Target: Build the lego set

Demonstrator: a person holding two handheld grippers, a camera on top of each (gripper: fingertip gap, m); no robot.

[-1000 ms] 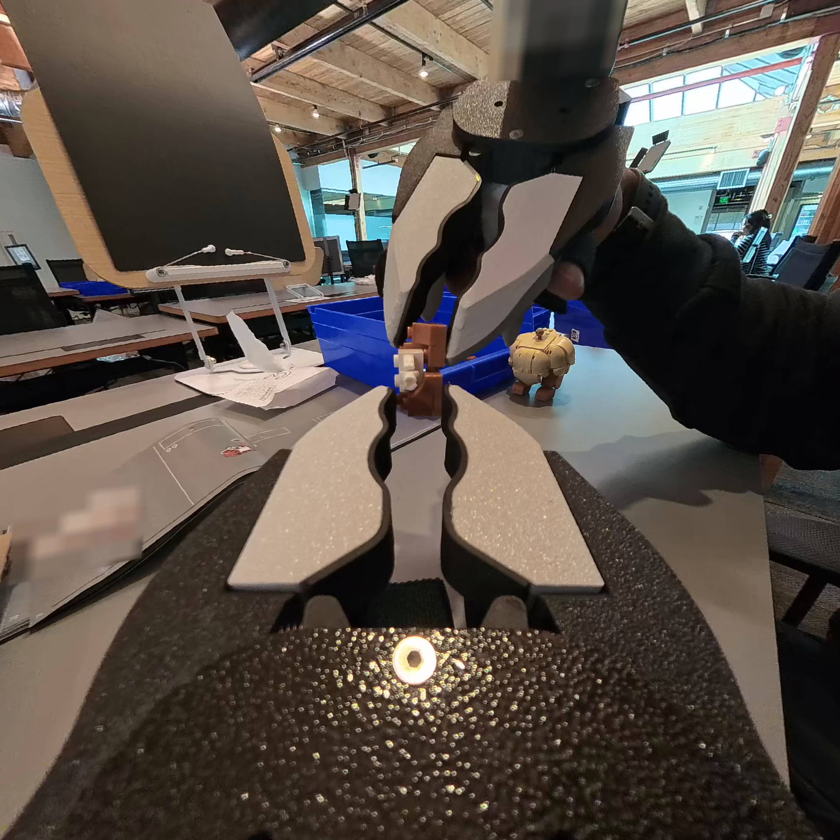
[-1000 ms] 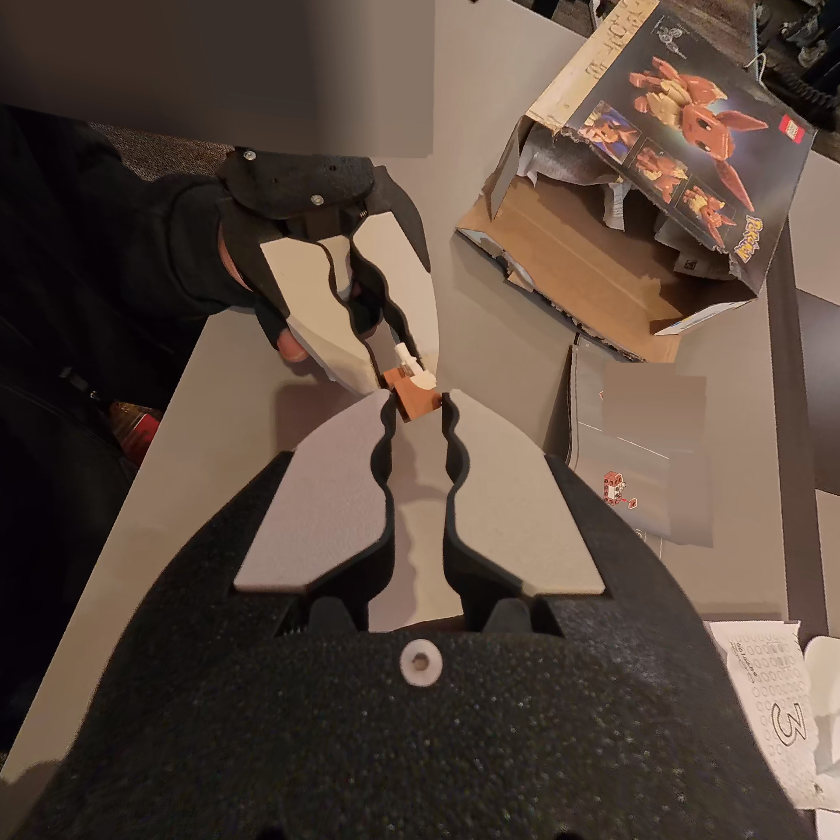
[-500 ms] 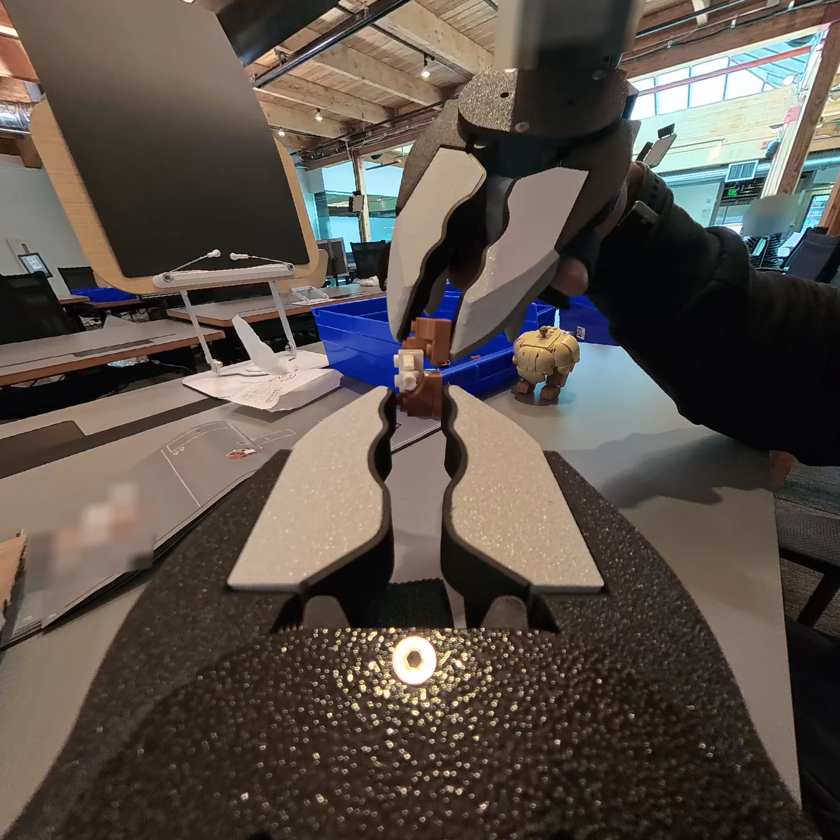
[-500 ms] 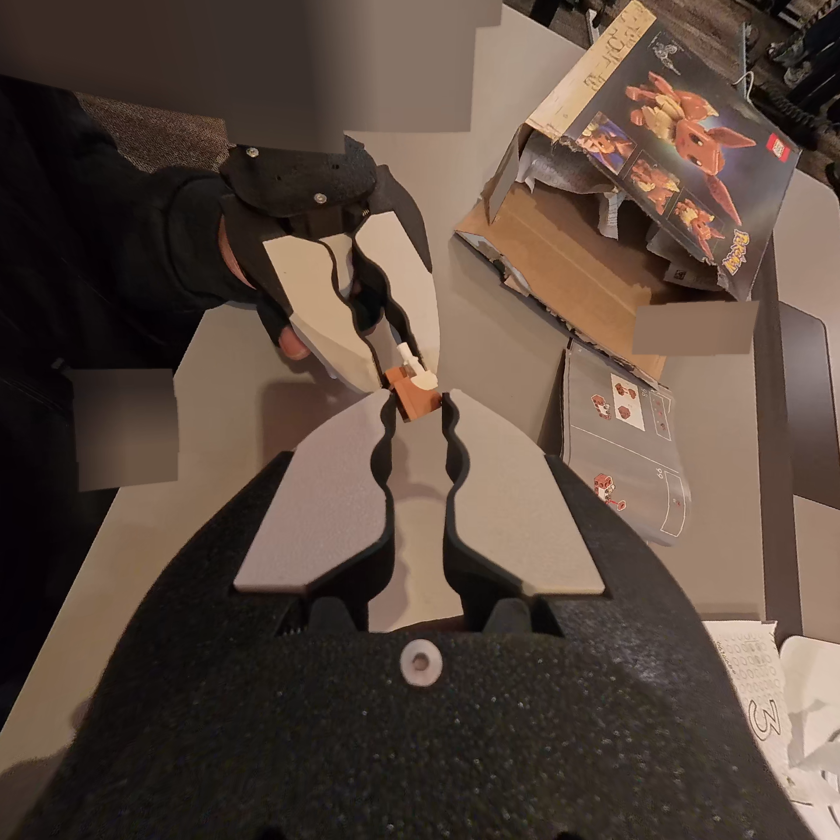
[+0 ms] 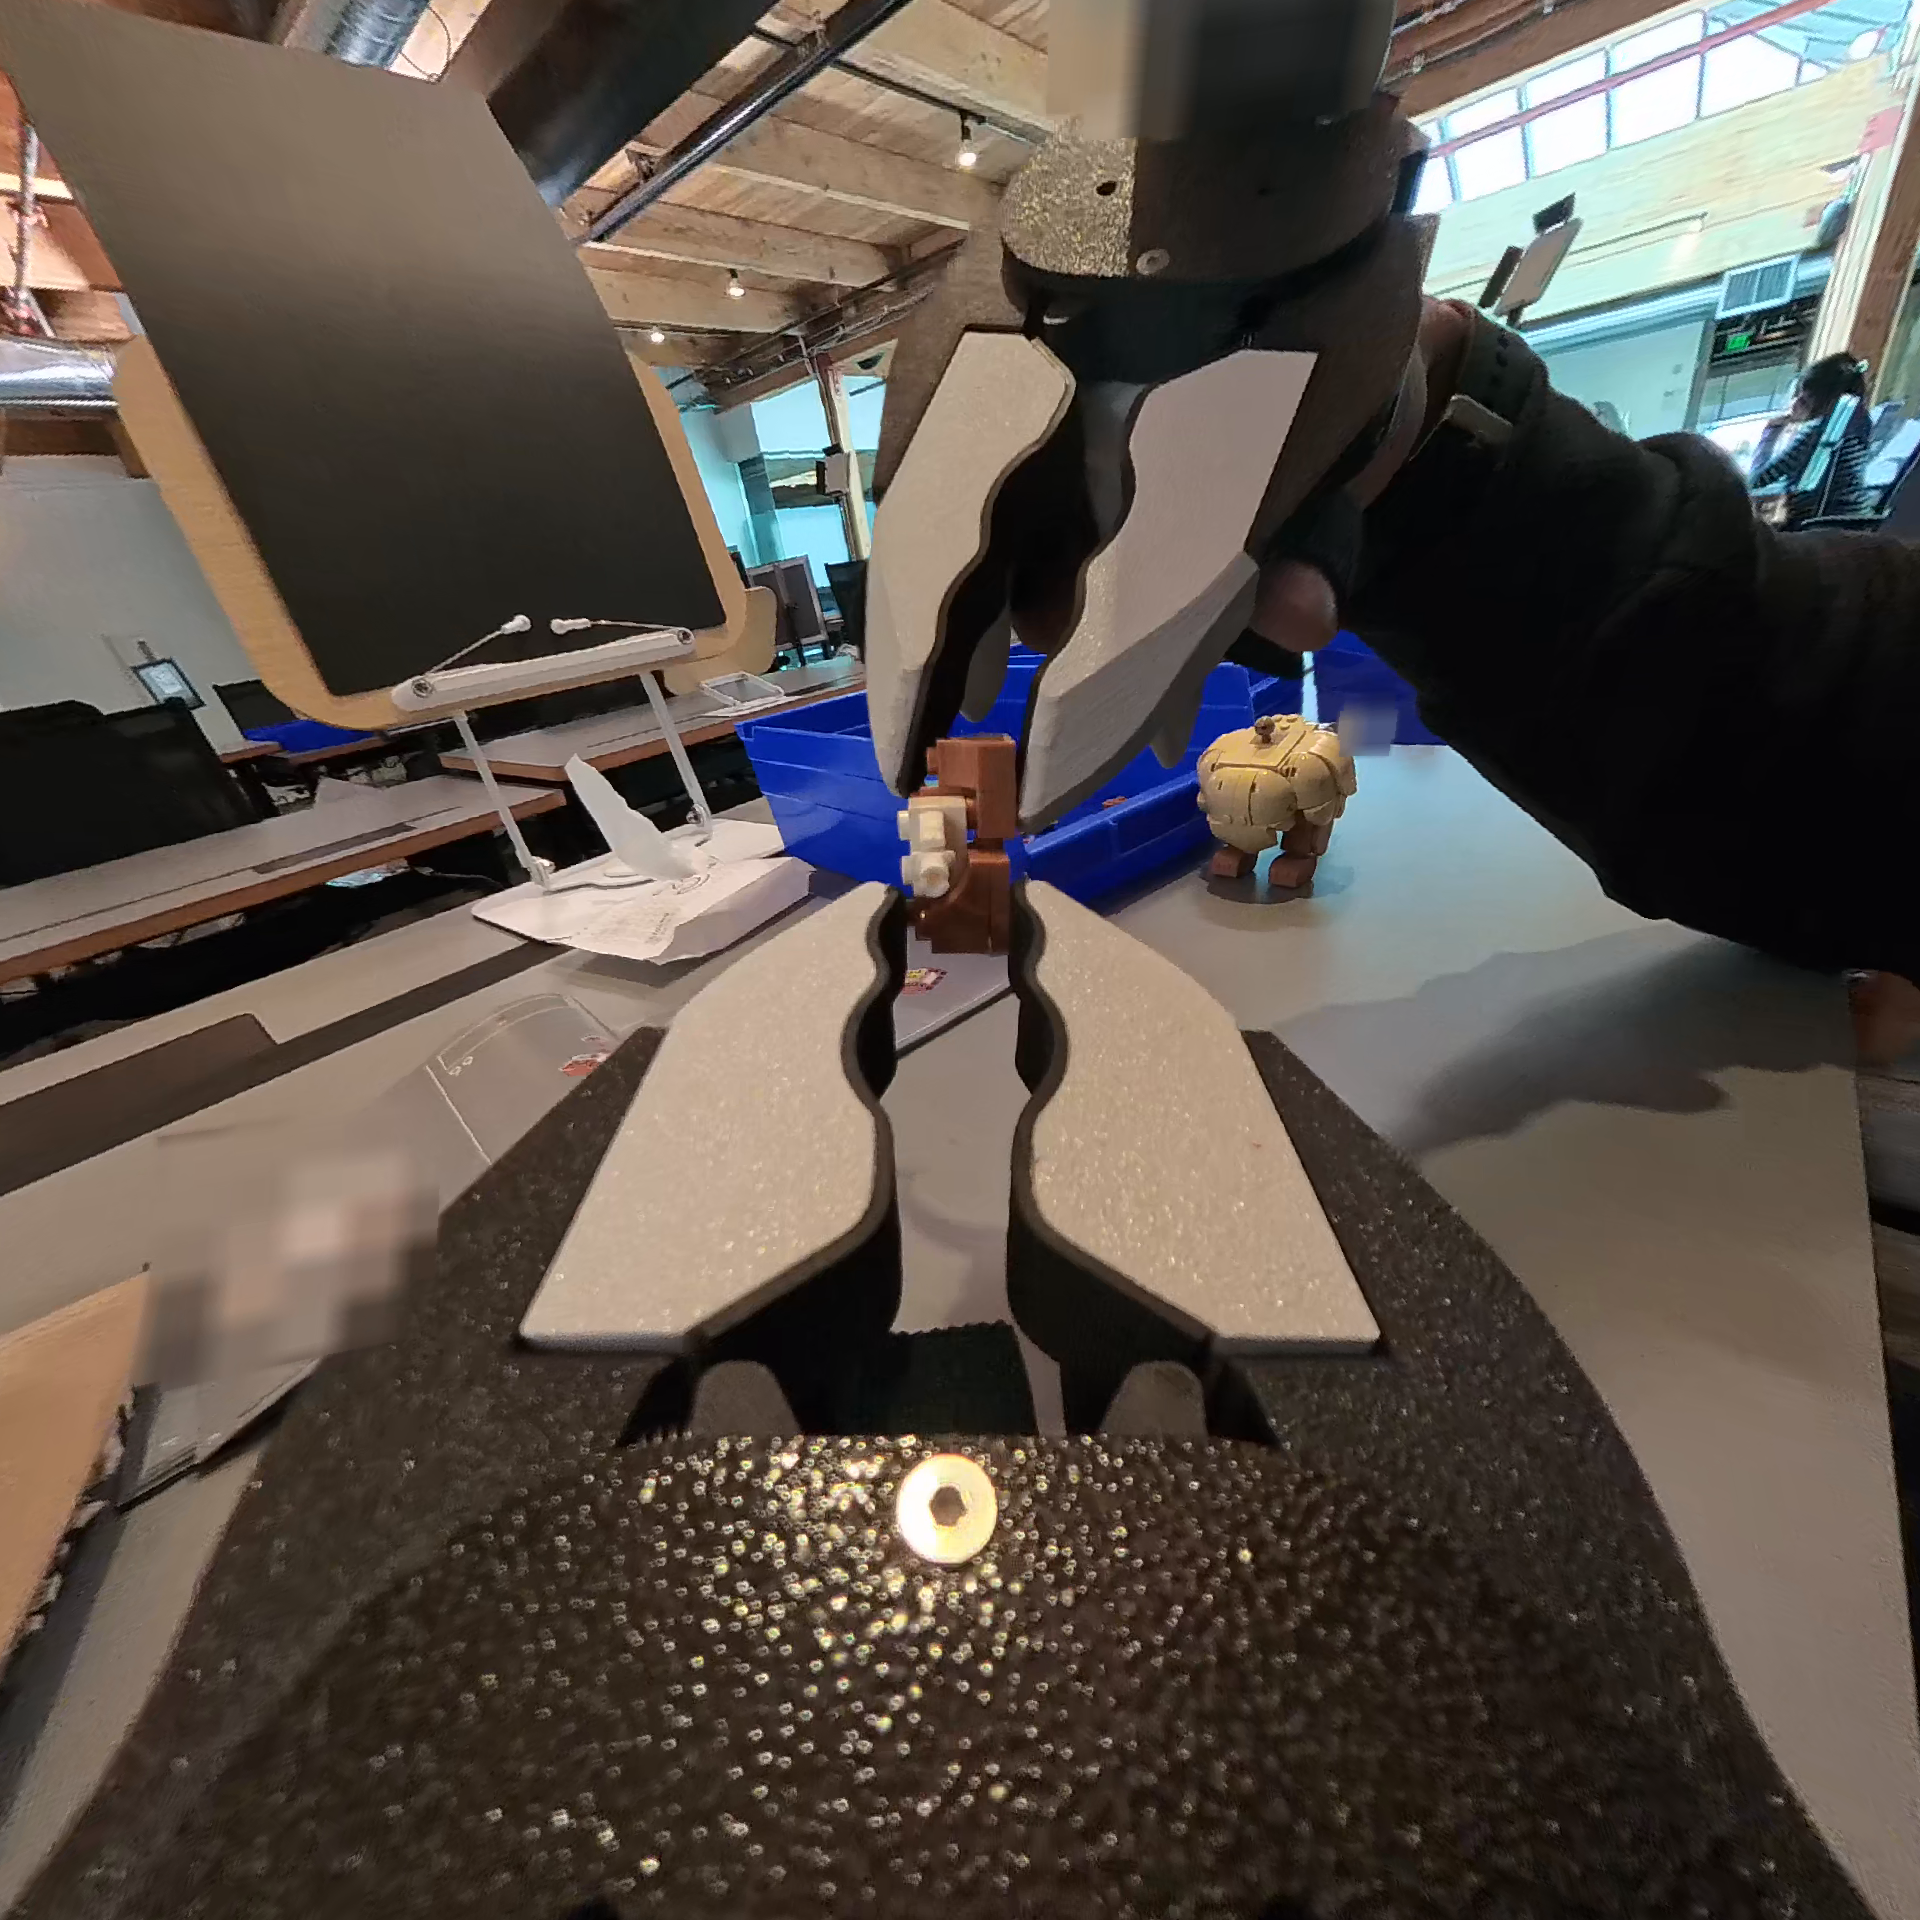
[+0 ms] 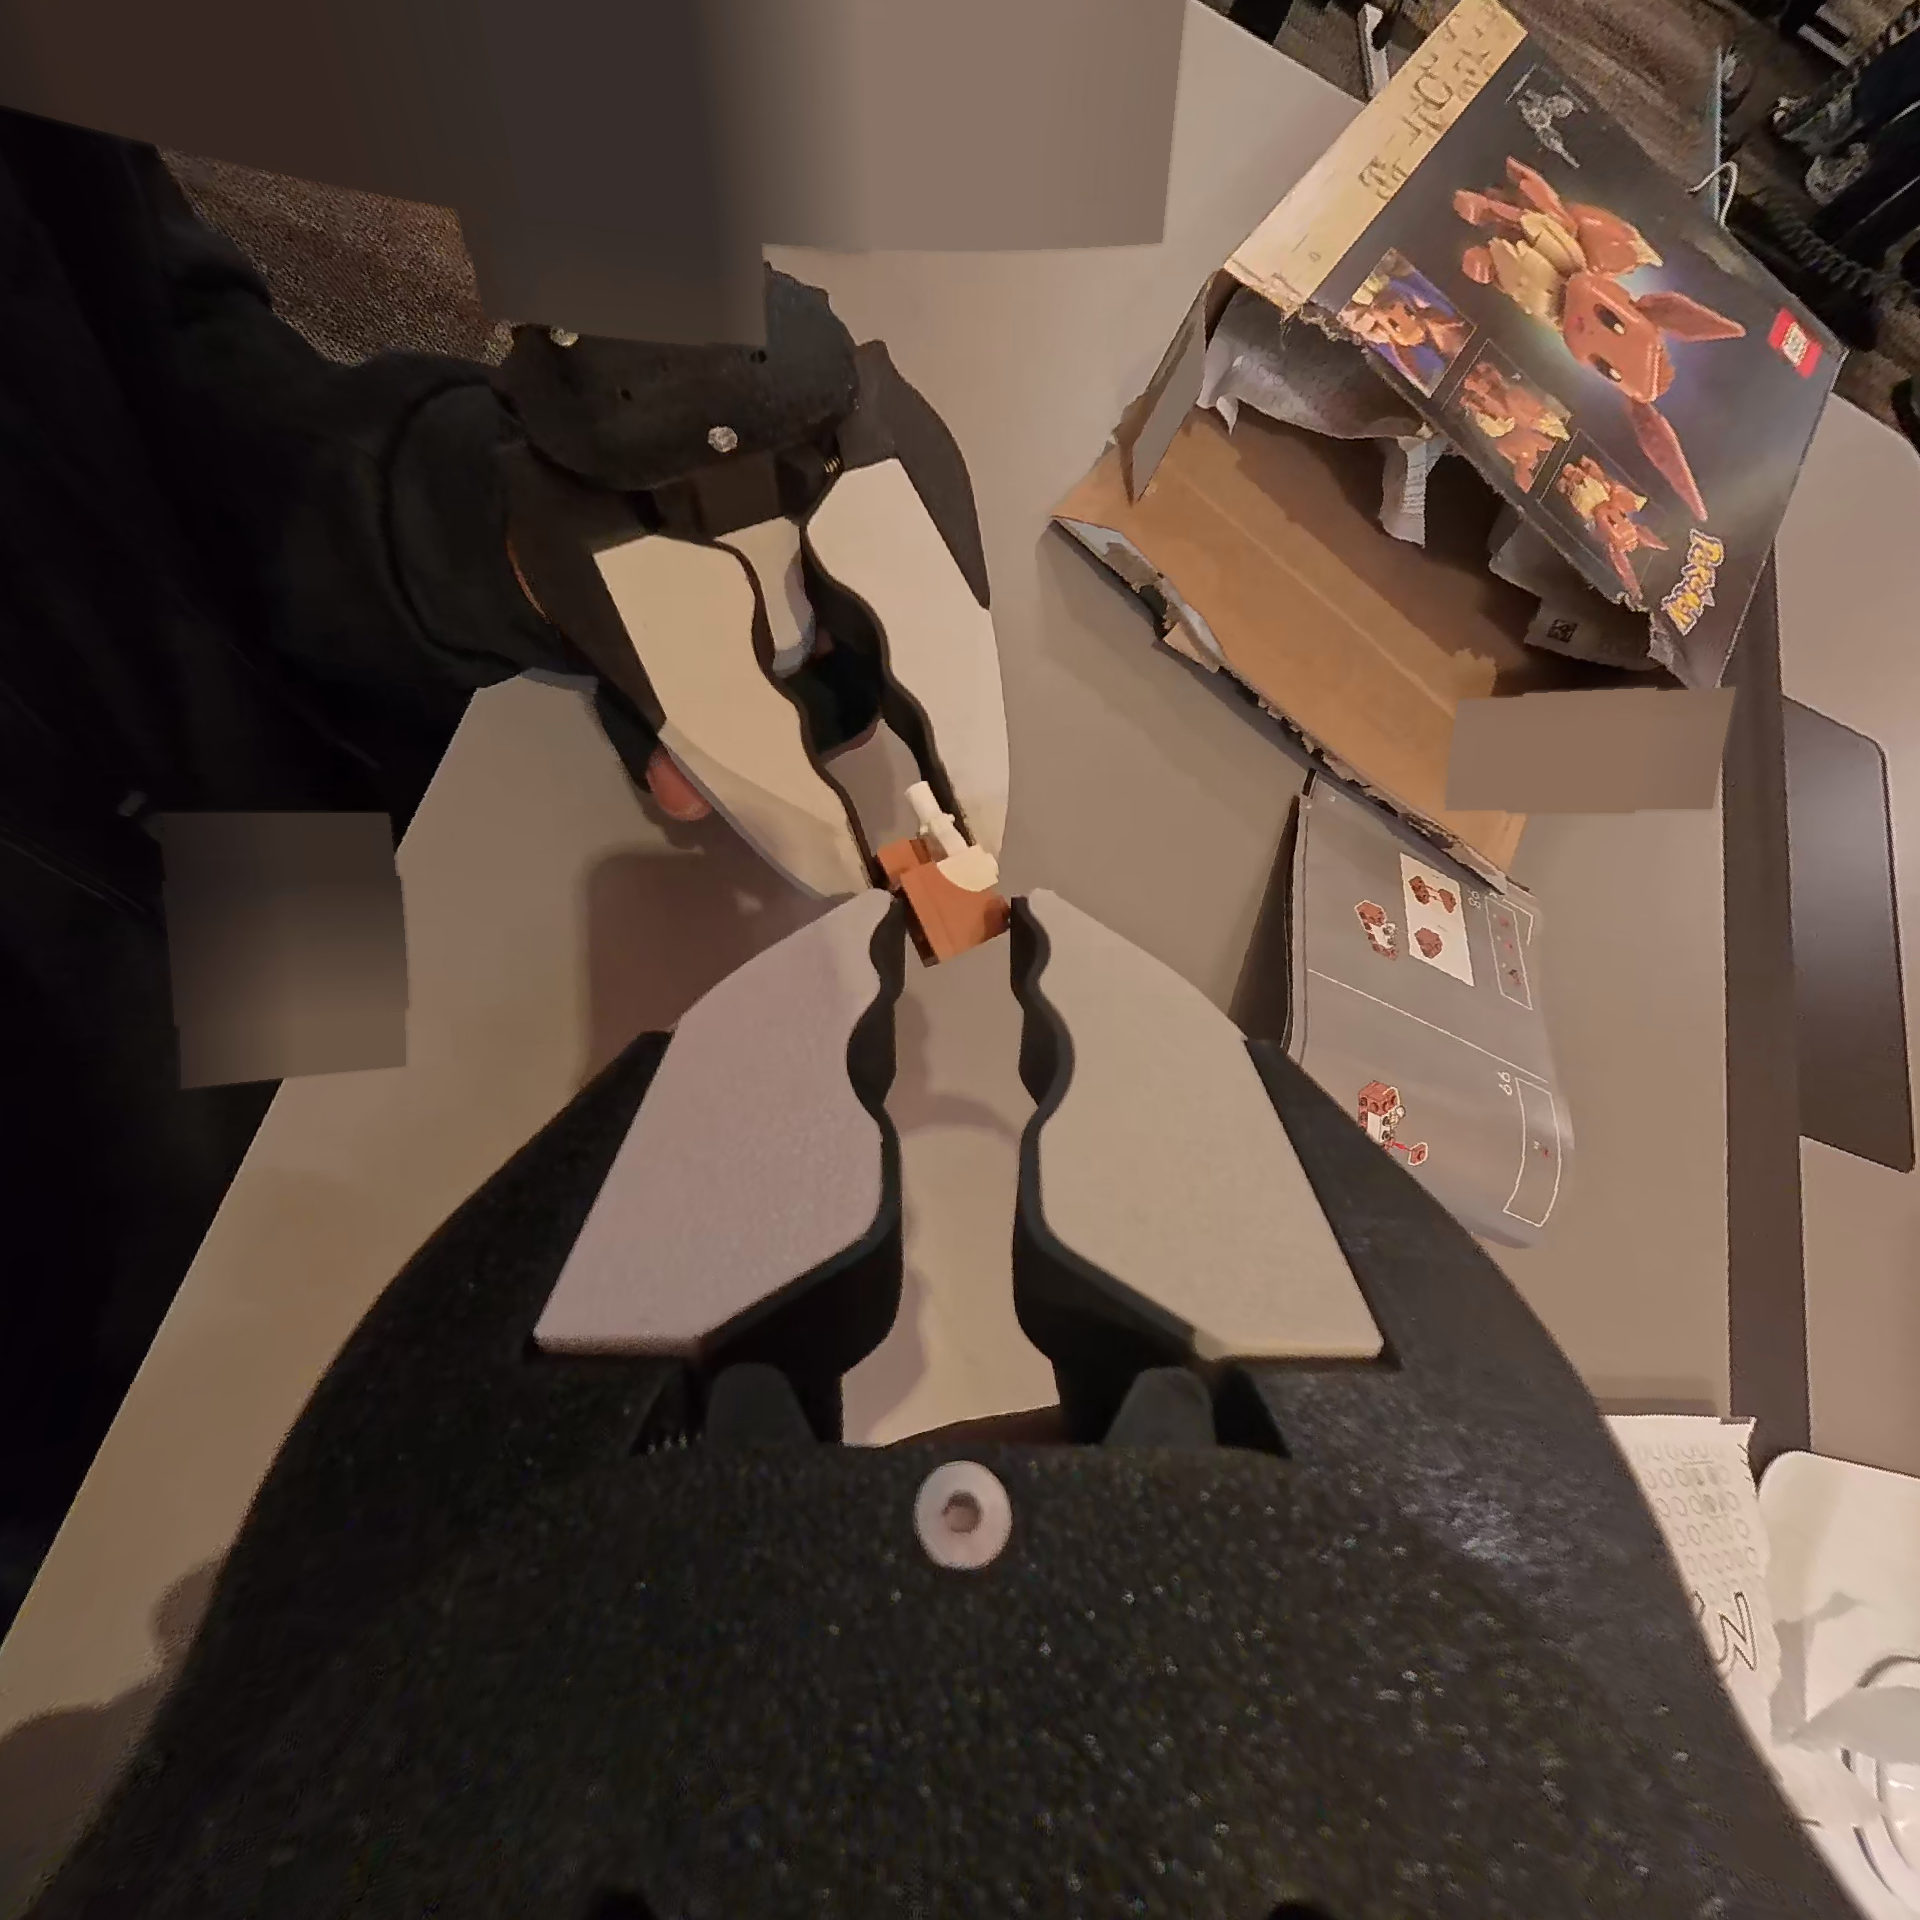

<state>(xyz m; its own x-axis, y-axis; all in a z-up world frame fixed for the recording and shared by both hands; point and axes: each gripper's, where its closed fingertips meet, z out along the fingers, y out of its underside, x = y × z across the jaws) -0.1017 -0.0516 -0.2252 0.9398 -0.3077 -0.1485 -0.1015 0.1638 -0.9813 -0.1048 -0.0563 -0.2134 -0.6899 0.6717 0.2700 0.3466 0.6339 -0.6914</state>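
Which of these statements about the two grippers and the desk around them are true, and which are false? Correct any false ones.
1. Both grippers grip the same small brown and white brick piece. True.
2. A tan brick figure stands on the desk. True.
3. The bins behind the figure are red. False: the bins are blue.
4. The cardboard box is sealed. False: it is torn open.
5. An open instruction booklet lies beside the box. True.
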